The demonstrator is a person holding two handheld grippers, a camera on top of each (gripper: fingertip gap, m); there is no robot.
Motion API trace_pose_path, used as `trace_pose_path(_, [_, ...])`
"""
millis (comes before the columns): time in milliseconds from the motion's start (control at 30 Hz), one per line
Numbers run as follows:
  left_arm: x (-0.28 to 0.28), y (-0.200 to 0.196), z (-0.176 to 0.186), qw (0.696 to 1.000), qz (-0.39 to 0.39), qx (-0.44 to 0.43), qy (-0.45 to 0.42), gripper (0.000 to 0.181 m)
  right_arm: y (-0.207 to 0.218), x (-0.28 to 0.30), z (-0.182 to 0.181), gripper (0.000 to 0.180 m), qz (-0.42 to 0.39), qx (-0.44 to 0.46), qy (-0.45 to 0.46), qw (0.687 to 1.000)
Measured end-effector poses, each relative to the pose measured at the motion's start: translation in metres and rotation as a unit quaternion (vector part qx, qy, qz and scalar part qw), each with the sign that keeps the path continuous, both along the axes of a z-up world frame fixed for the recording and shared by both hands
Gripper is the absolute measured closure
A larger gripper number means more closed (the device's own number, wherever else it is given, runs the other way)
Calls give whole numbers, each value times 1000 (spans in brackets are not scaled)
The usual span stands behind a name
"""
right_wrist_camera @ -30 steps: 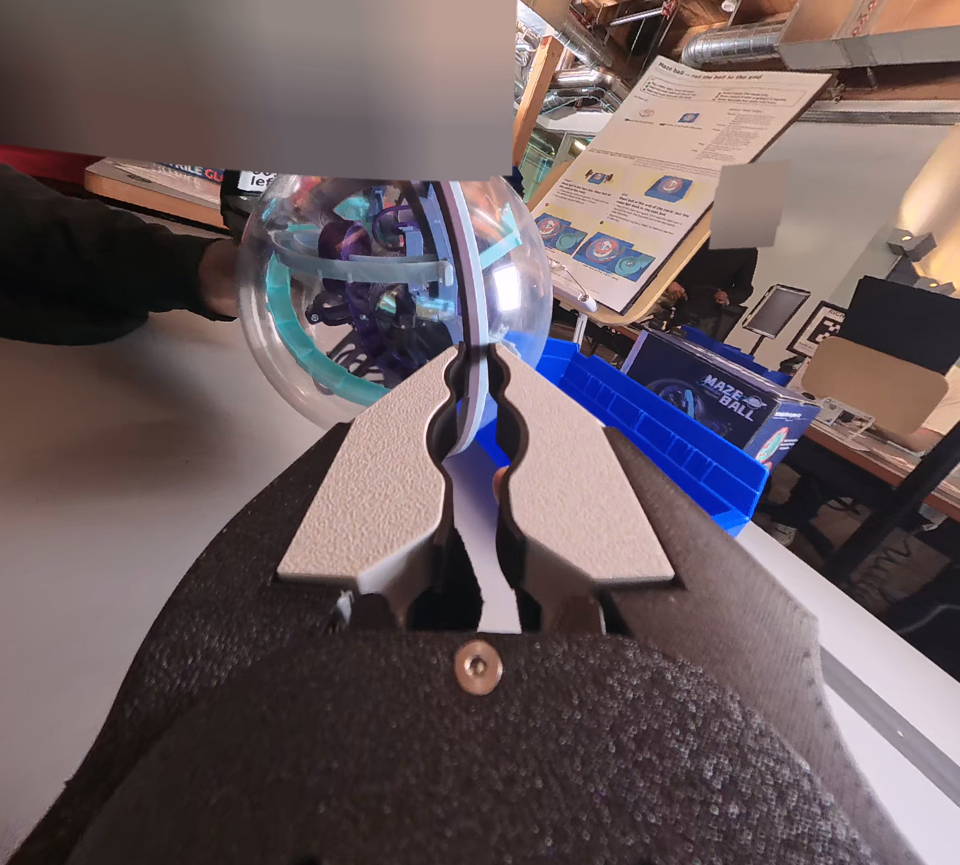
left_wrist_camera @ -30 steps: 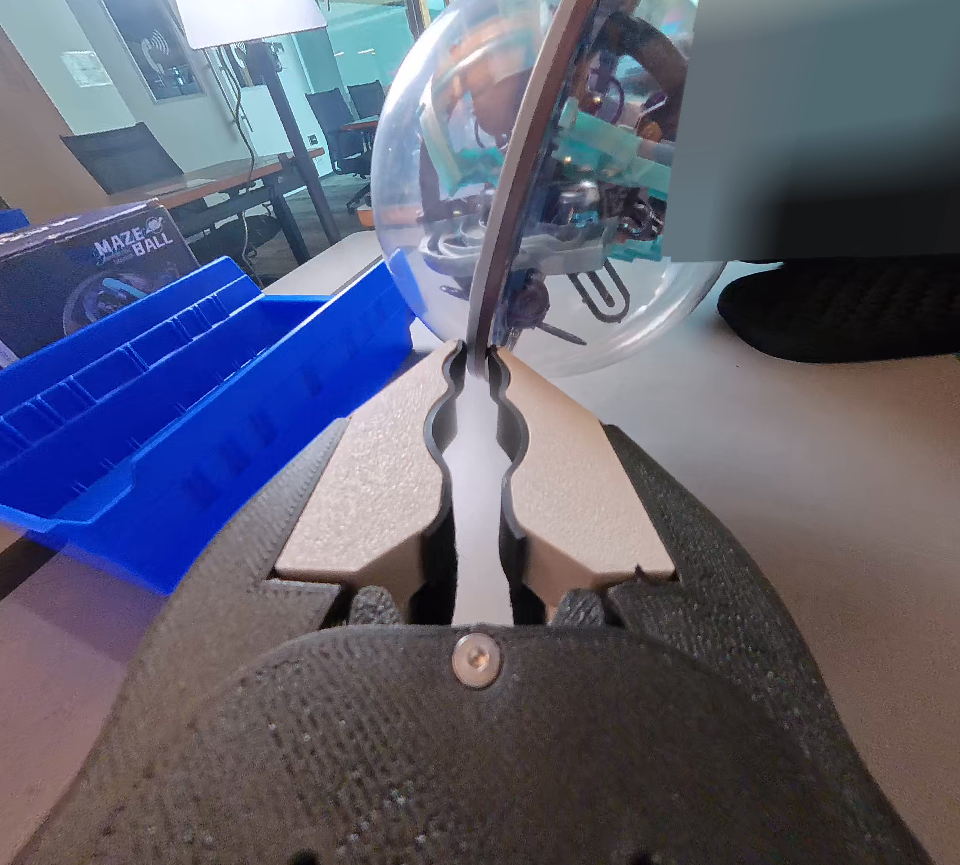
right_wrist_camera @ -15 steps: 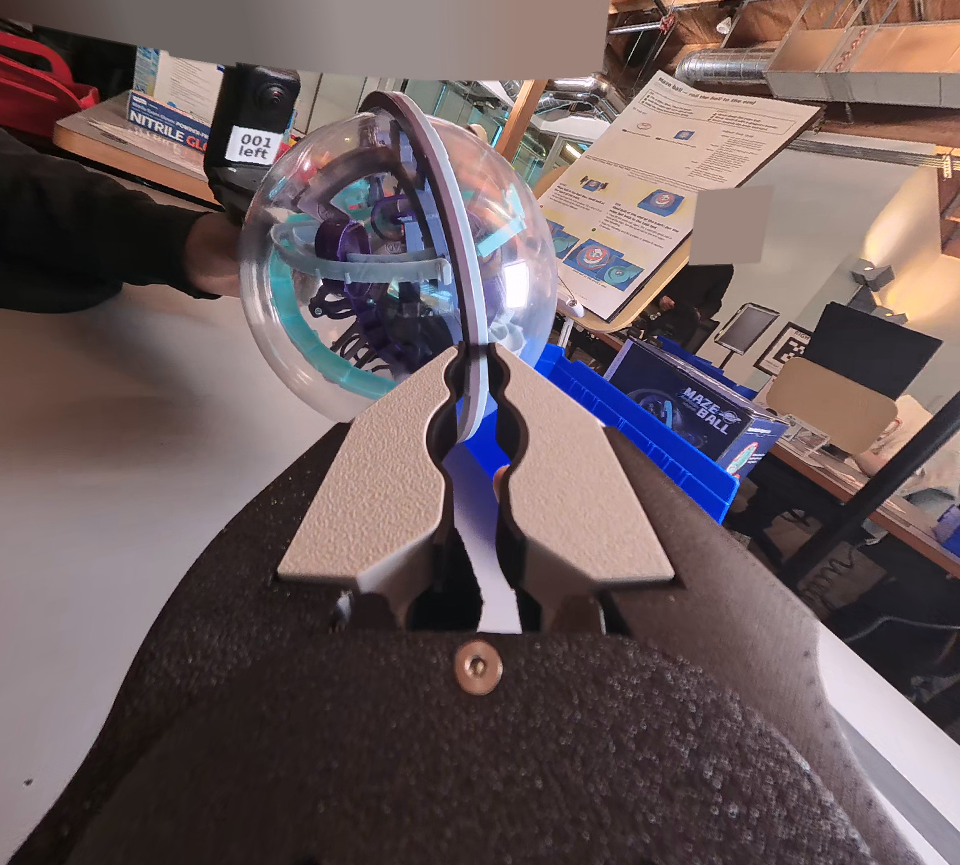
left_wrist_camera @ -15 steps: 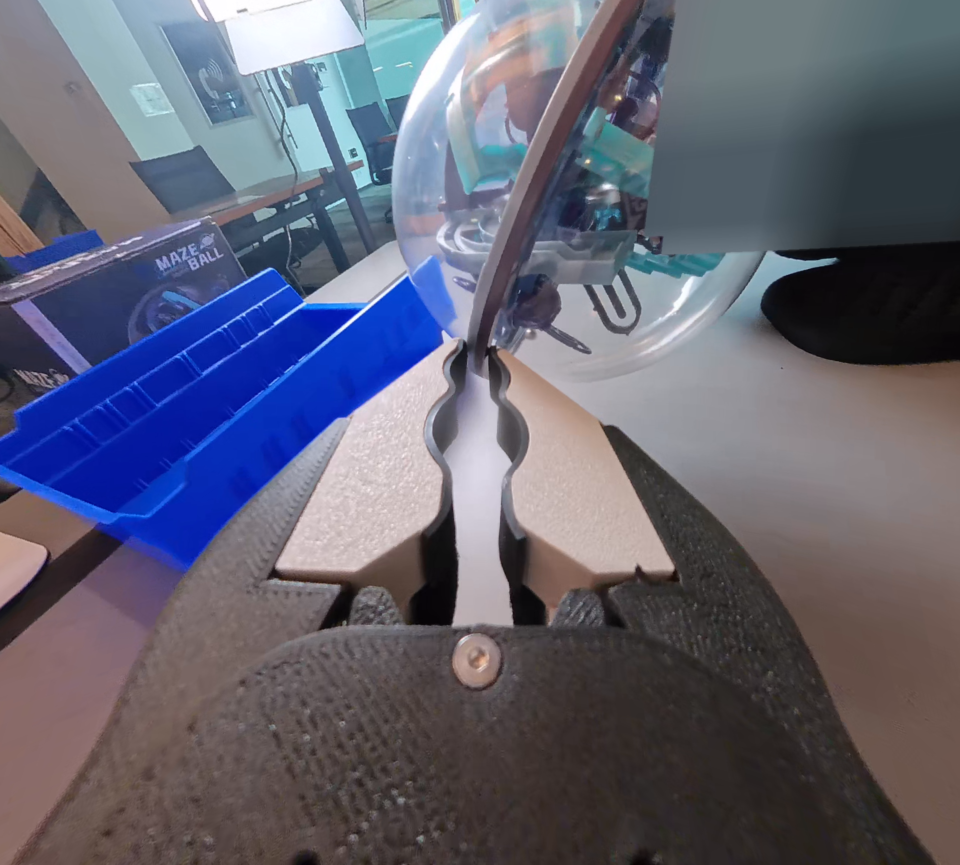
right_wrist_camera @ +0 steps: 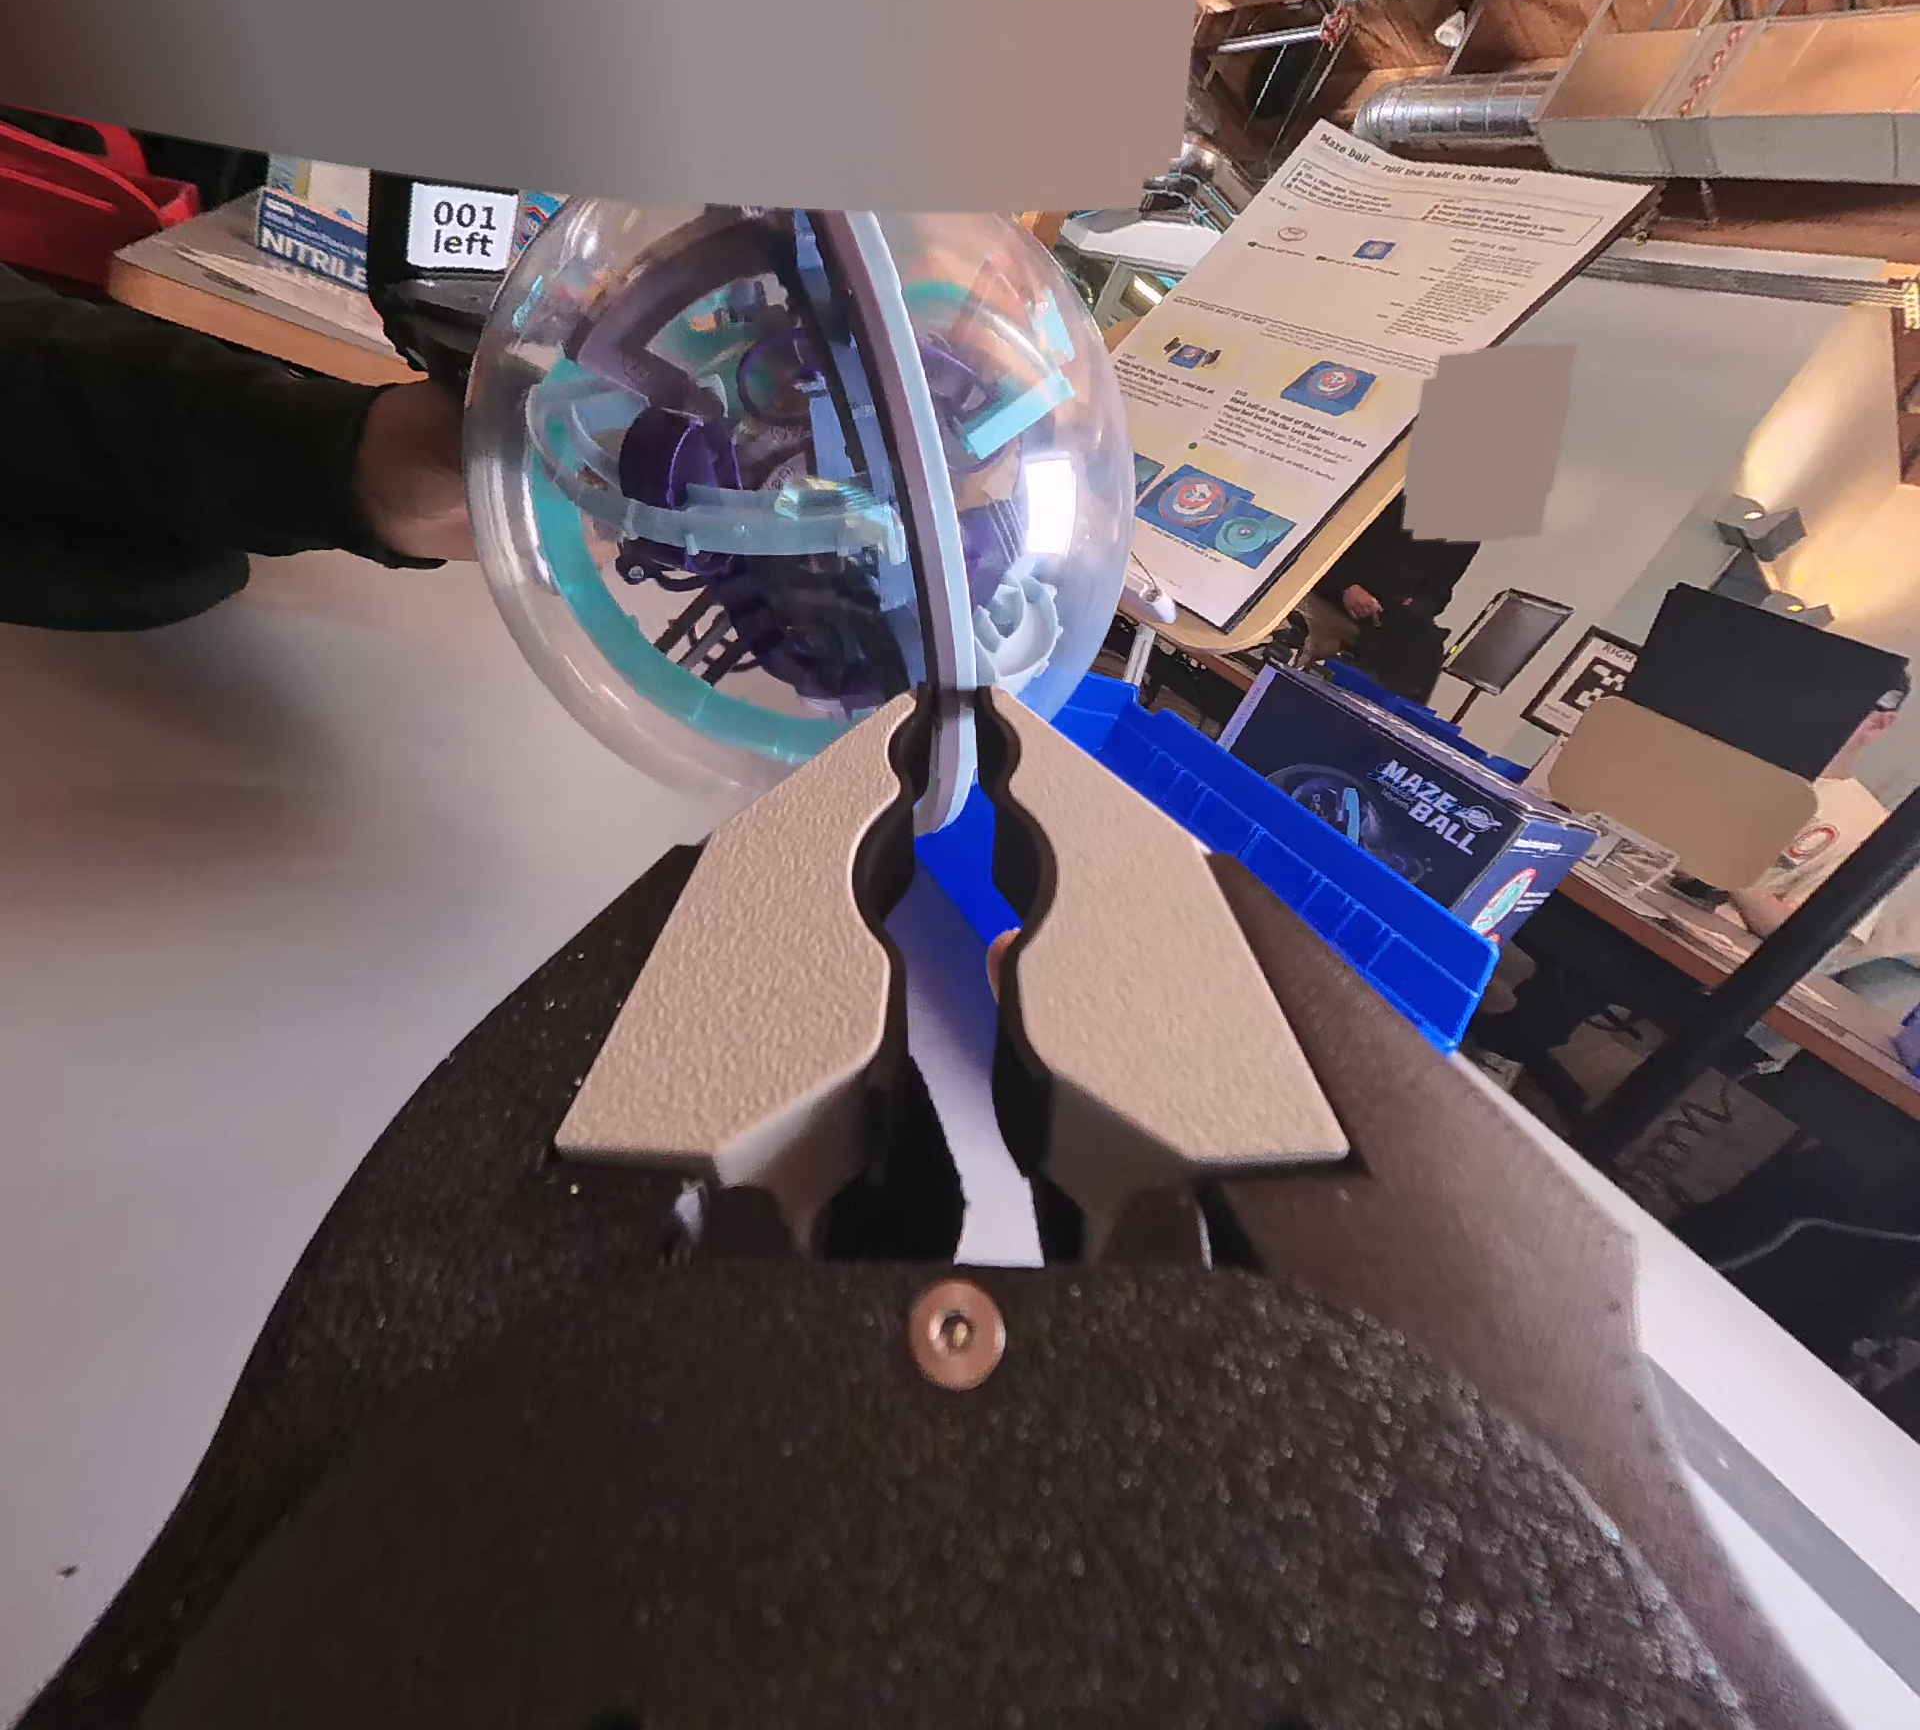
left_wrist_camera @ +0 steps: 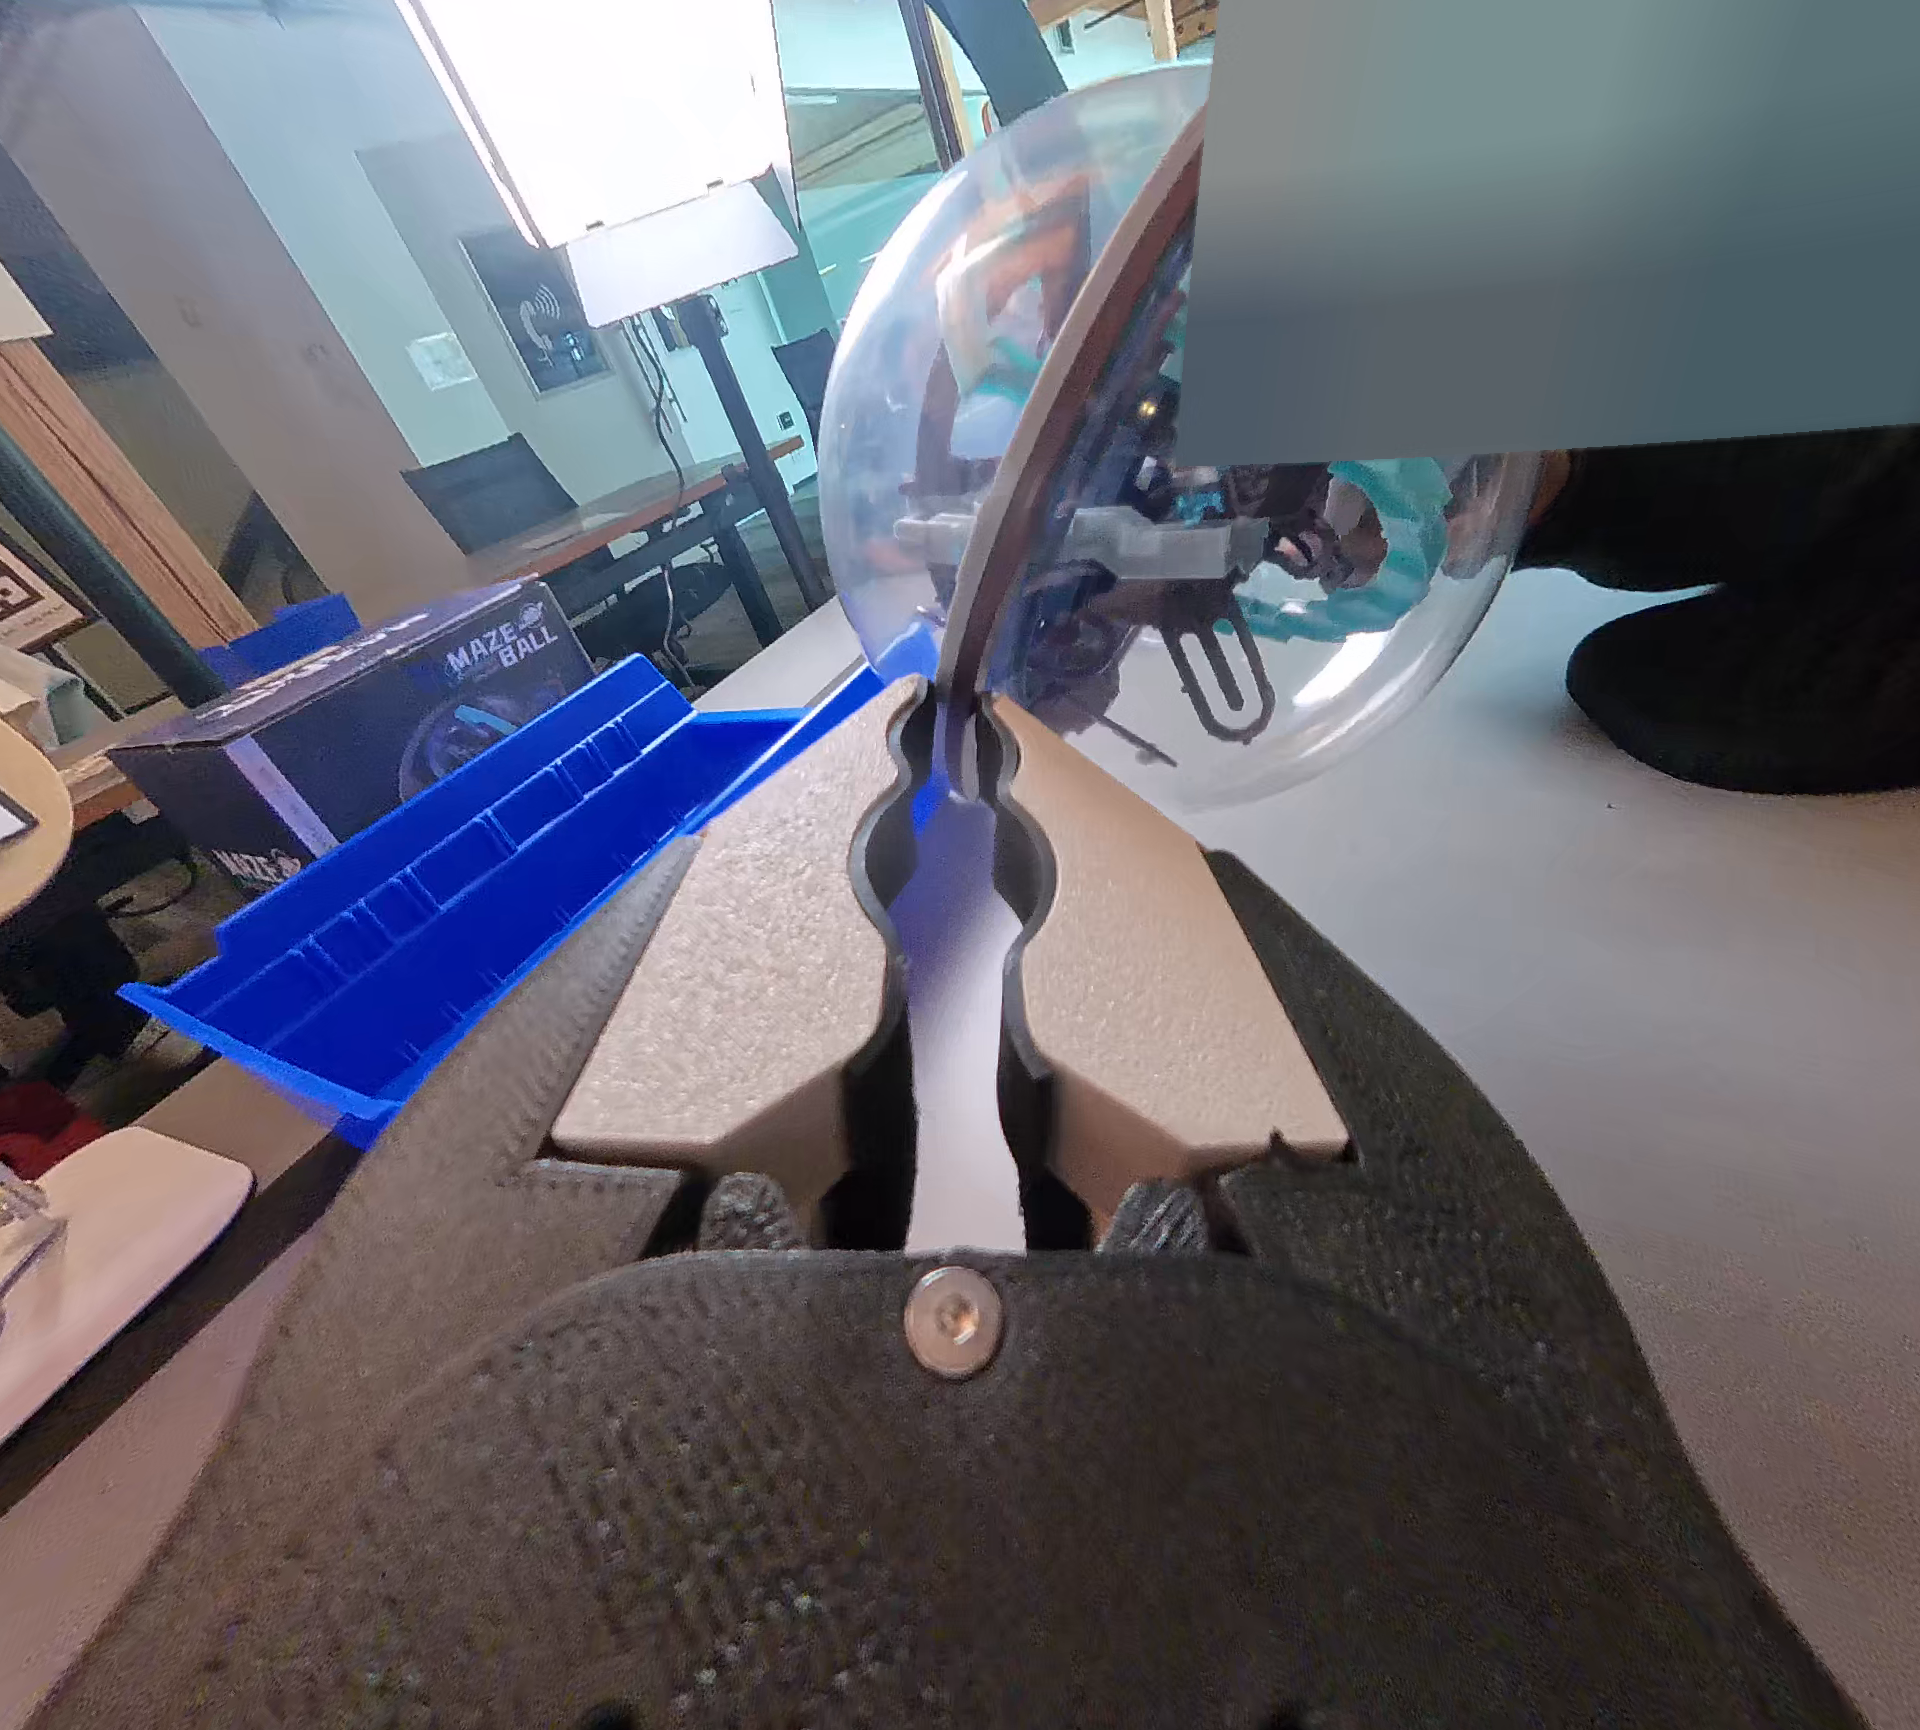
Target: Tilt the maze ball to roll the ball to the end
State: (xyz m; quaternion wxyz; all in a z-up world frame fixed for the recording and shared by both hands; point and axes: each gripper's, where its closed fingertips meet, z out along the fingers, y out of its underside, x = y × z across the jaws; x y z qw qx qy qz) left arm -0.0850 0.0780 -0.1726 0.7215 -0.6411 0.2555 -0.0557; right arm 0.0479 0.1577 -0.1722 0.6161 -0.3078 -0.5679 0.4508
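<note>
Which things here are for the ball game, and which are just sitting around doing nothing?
For the game:
- maze ball, clear, held up off the table
- left gripper, shut on the ball's flat rim
- right gripper, shut on the rim on the opposite side

Just sitting around:
- blue bin
- dark toy box behind the bin
- instruction sheet propped up
- white table

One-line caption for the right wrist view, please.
Right gripper clamps the flat rim of the clear maze ball, held above the white table; blue bin behind.

One maze ball (right_wrist_camera: 727,496), two grippers (left_wrist_camera: 961,724) (right_wrist_camera: 951,724), one blue bin (left_wrist_camera: 447,891), one printed box (right_wrist_camera: 1403,807)
</note>
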Motion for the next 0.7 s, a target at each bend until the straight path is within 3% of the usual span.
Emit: trace_pose_path(700, [-6, 4, -15, 997, -1, -65, -51, 175, 1, -4, -10, 174, 17, -46, -32, 998])
